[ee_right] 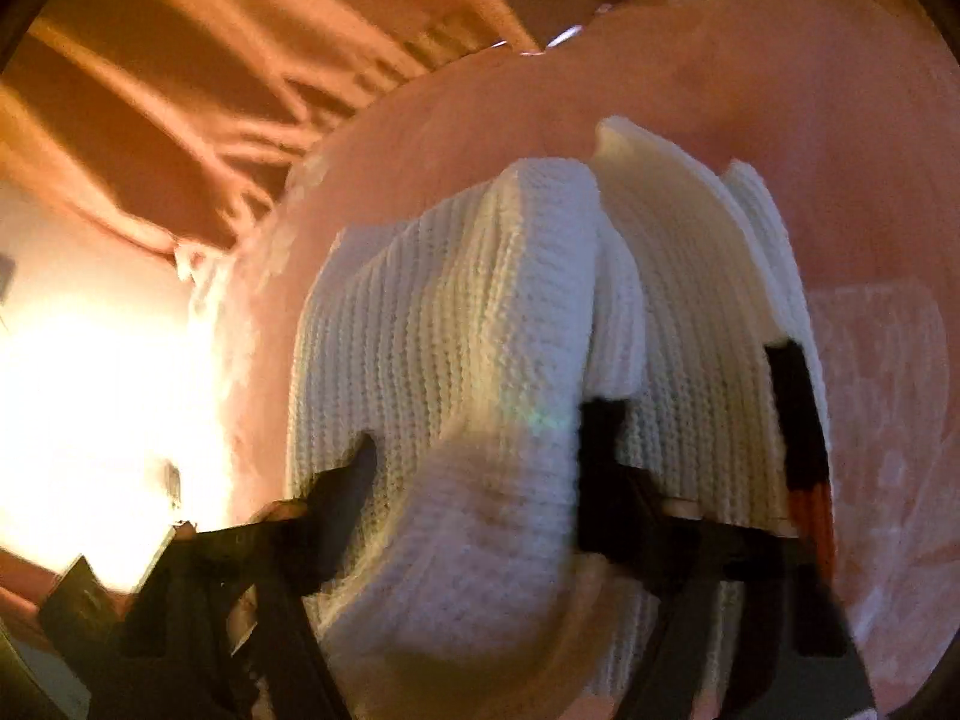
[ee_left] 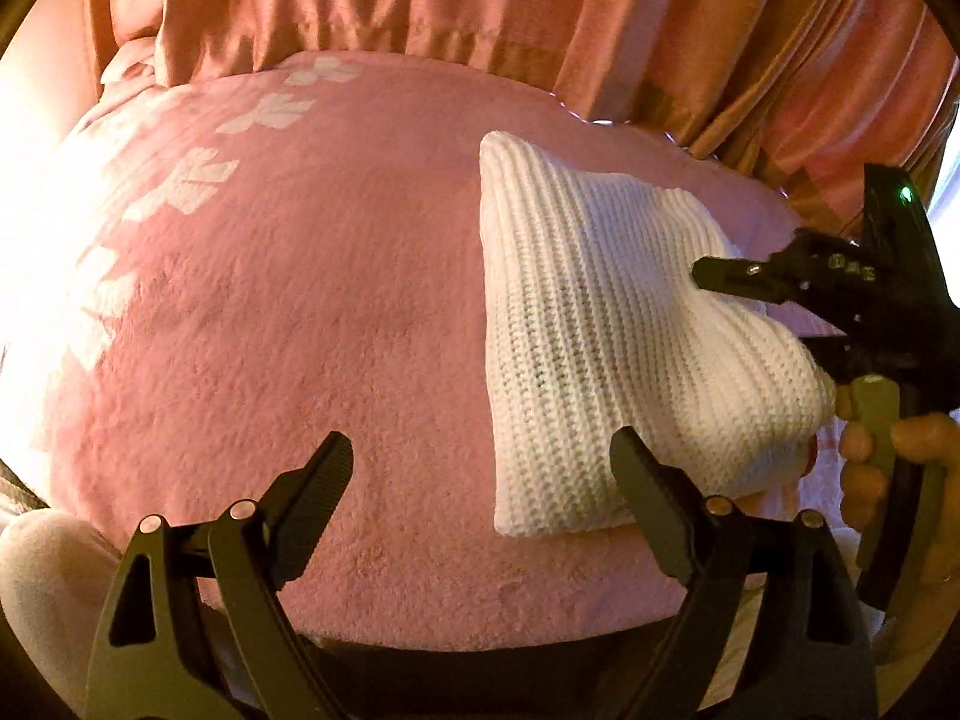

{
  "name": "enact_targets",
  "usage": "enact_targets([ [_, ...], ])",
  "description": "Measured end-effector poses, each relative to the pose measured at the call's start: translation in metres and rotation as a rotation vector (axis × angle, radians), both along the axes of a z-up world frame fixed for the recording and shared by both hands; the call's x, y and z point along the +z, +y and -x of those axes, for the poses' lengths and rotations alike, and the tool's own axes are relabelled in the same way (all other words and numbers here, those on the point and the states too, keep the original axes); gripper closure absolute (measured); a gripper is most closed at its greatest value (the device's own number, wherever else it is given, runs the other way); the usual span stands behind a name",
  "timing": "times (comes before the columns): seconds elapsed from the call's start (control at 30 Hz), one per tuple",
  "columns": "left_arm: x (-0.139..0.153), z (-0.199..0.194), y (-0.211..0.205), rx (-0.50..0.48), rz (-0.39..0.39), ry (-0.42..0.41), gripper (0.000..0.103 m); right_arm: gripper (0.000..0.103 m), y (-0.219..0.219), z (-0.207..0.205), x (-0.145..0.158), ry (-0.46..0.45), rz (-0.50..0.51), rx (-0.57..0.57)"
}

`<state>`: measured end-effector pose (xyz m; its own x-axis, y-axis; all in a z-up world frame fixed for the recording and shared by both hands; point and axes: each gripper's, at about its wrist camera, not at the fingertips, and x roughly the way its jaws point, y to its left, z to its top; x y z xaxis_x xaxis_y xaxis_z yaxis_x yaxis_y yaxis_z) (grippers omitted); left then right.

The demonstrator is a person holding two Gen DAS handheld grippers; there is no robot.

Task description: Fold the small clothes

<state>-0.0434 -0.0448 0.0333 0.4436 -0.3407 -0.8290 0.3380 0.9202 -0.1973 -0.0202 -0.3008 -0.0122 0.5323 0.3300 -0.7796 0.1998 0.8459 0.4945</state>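
Note:
A white ribbed knit garment (ee_left: pixel 594 330) lies on a pink fleece blanket (ee_left: pixel 300 360), right of centre, partly folded with its right side lifted. My left gripper (ee_left: pixel 480 468) is open and empty, low over the blanket; its right finger (ee_left: pixel 648 480) overlaps the garment's near corner. My right gripper (ee_left: pixel 714 276) reaches in from the right over the garment. In the right wrist view the garment (ee_right: pixel 480 360) bulges up between the spread fingers of the right gripper (ee_right: pixel 480 444). The jaws stand wide, with knit bunched between them.
Orange-pink satin curtains (ee_left: pixel 480 6) hang behind the blanket. White snowflake prints (ee_left: pixel 186 186) run along the blanket's left side. Bright glare floods the left edge (ee_right: pixel 90 420). A hand (ee_left: pixel 900 468) holds the right gripper's handle.

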Motion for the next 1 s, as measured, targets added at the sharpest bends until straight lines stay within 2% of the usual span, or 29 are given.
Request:
enact_targets([
  [0.03, -0.001, 0.0, 0.0, 0.003, -0.002, 0.004, 0.018, 0.072, 0.005, -0.003, 0.002, 0.007, 0.046, 0.014],
  [0.07, -0.001, 0.0, 0.0, 0.003, -0.001, 0.008, 0.018, 0.074, 0.014, -0.004, 0.009, -0.012, 0.103, 0.028],
  [0.1, -0.002, 0.001, -0.001, 0.003, -0.002, 0.012, 0.018, 0.078, 0.019, -0.004, 0.018, -0.043, 0.117, 0.046],
  [0.17, -0.002, 0.003, -0.002, -0.001, -0.005, 0.015, 0.018, 0.08, 0.026, 0.001, 0.047, -0.142, 0.082, 0.082],
  [0.2, -0.001, 0.003, -0.002, -0.005, -0.007, 0.013, 0.018, 0.081, 0.026, 0.009, 0.074, -0.232, 0.044, 0.098],
  [0.3, 0.003, 0.005, -0.004, -0.01, -0.005, 0.006, 0.017, 0.082, 0.015, 0.034, 0.127, -0.408, -0.006, 0.099],
  [0.37, 0.005, 0.005, -0.004, -0.008, 0.001, 0.0, 0.016, 0.082, -0.002, 0.05, 0.132, -0.448, 0.032, 0.054],
  [0.4, 0.005, 0.005, -0.006, -0.007, 0.006, 0.0, 0.016, 0.082, -0.014, 0.052, 0.121, -0.421, 0.046, 0.025],
  [0.47, 0.002, 0.003, -0.009, -0.007, 0.005, 0.009, 0.016, 0.082, -0.035, 0.047, 0.079, -0.293, 0.077, -0.038],
  [0.5, 0.001, 0.002, -0.012, -0.007, 0.004, 0.016, 0.016, 0.082, -0.048, 0.04, 0.042, -0.176, 0.095, -0.075],
  [0.53, -0.001, 0.002, -0.014, -0.009, 0.005, 0.02, 0.016, 0.082, -0.054, 0.037, 0.017, -0.098, 0.103, -0.095],
  [0.57, -0.001, 0.001, -0.017, -0.013, 0.005, 0.025, 0.016, 0.082, -0.058, 0.038, -0.003, -0.041, 0.108, -0.106],
  [0.6, -0.002, 0.001, -0.02, -0.019, 0.005, 0.03, 0.016, 0.082, -0.059, 0.042, -0.018, -0.029, 0.112, -0.116],
  [0.67, -0.002, 0.002, -0.024, -0.028, 0.0, 0.035, 0.016, 0.082, -0.06, 0.049, -0.016, -0.061, 0.077, -0.121],
  [0.73, -0.002, 0.002, -0.028, -0.041, -0.009, 0.029, 0.016, 0.082, -0.06, 0.053, -0.002, -0.115, 0.067, -0.122],
  [0.83, -0.003, 0.002, -0.034, -0.052, -0.021, 0.025, 0.016, 0.082, -0.053, 0.055, 0.015, -0.162, 0.129, -0.106],
  [0.87, -0.004, 0.001, -0.035, -0.05, -0.021, 0.03, 0.016, 0.081, -0.053, 0.057, 0.016, -0.15, 0.153, -0.102],
  [0.93, -0.005, 0.0, -0.037, -0.045, -0.016, 0.034, 0.016, 0.076, -0.051, 0.047, -0.009, -0.061, 0.22, -0.109],
  [0.97, -0.006, 0.0, -0.038, -0.043, -0.016, 0.035, 0.016, 0.076, -0.05, 0.047, -0.018, -0.039, 0.257, -0.116],
  [1.0, -0.006, 0.0, -0.039, -0.044, -0.017, 0.035, 0.016, 0.074, -0.048, 0.047, -0.014, -0.05, 0.262, -0.127],
])
